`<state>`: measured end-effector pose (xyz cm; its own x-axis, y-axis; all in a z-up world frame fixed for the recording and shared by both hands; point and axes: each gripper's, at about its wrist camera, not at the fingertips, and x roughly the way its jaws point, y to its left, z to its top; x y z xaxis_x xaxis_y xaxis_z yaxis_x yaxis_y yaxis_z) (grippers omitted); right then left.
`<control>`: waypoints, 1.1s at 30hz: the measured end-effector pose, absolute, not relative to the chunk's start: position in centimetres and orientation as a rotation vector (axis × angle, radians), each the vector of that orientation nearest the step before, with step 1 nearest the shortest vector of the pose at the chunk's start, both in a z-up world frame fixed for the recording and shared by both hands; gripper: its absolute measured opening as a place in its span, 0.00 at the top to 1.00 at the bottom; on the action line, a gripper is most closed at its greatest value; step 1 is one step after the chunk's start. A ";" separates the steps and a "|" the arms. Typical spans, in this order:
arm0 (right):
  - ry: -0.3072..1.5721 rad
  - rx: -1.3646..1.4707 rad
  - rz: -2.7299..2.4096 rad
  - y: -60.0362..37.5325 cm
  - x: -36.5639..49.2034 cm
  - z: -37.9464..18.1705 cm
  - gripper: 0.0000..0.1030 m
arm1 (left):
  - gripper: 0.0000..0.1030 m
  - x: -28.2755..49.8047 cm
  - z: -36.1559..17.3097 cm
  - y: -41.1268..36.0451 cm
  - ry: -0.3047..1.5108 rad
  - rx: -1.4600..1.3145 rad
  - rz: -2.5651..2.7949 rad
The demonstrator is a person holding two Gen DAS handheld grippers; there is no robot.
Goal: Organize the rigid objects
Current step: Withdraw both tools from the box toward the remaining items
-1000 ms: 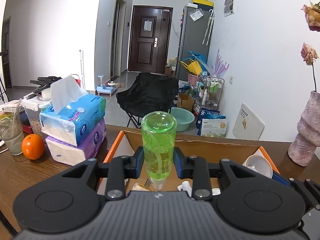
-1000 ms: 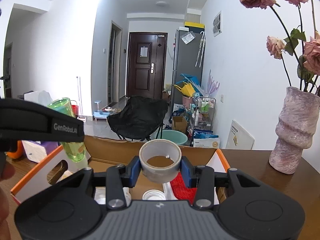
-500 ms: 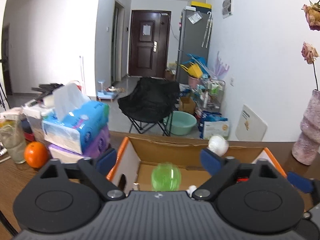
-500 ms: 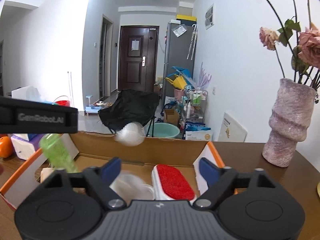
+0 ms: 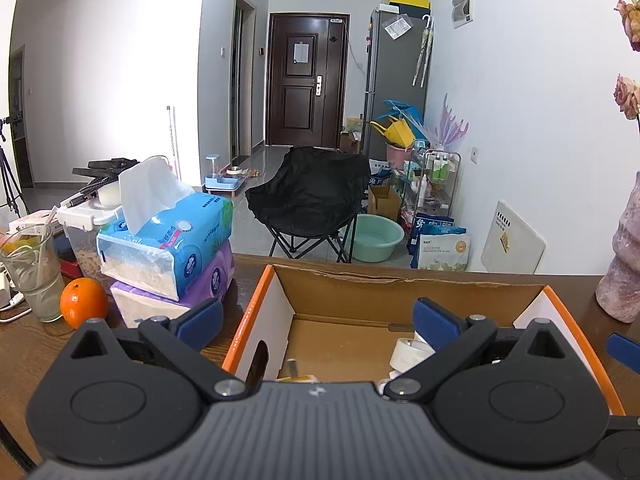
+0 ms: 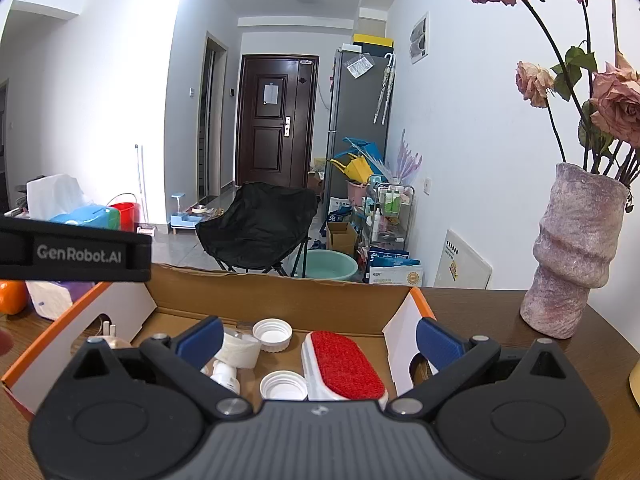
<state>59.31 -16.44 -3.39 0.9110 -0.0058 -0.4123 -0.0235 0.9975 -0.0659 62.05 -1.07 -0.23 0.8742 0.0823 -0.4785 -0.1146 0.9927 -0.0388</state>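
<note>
Two white caps [image 6: 272, 335], red brush [image 6: 344, 364], cardboard box [image 6: 280, 300]

Cardboard box [image 6: 280, 300], orange-edged, open-topped, on wooden table. Inside: red-topped white brush [image 6: 344, 364] lying flat at right; two white caps [image 6: 273, 334], open side up, one near, one far; tape roll [image 6: 240, 350] at left centre, partly hidden; small white bottle [image 6: 224, 376] near it.

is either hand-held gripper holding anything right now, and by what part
Nothing is held. The left hand-held gripper and the right hand-held gripper have both just been opening, with nothing between their fingers, above the cardboard box.
</note>
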 end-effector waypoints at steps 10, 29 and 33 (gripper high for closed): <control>0.418 -0.078 0.016 -16.8 58.7 -3.1 0.00 | 0.00 61.4 -0.1 -1.1 0.497 -0.065 0.112; 0.403 -0.070 -0.007 -18.1 53.9 -2.7 0.00 | 0.00 57.2 -0.4 -1.1 0.514 -0.076 0.123; 0.400 -0.069 -0.016 -18.3 52.6 -2.7 0.00 | 0.00 56.2 -0.5 -0.9 0.522 -0.082 0.121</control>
